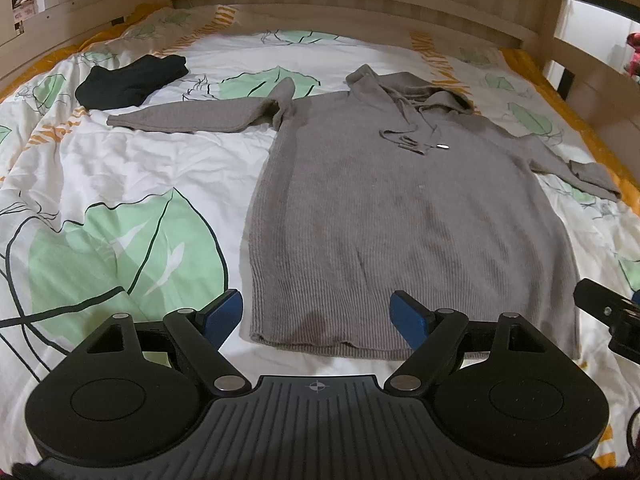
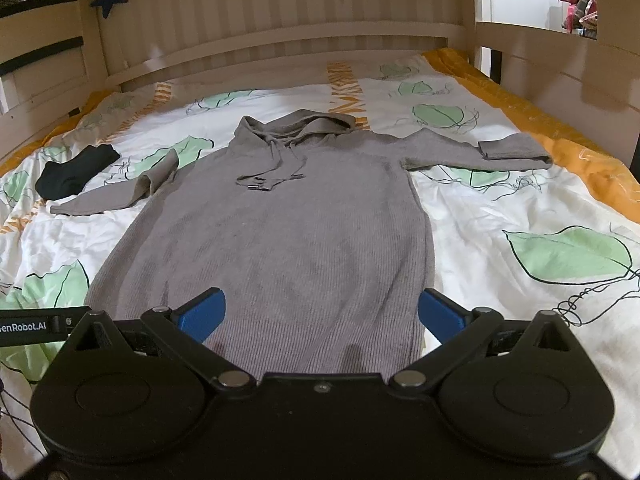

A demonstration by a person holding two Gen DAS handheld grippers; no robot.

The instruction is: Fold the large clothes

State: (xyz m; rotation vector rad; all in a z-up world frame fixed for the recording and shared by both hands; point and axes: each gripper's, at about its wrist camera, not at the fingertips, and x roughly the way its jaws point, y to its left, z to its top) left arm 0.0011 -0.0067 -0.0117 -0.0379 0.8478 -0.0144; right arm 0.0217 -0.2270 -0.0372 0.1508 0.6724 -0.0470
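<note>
1. Grey knit hoodie (image 1: 400,216) lies flat, front up, on the leaf-print bedspread (image 1: 120,184), hood toward the wooden headboard (image 2: 280,52), both sleeves spread out sideways.
2. Left gripper (image 1: 316,316): jaws wide apart, nothing between them, hanging above the hem's left corner.
3. Right gripper (image 2: 320,314): jaws wide apart, empty, above the hem's right part.
4. Folded black garment (image 1: 132,80) sits near the left sleeve end, on the bedspread.
</note>
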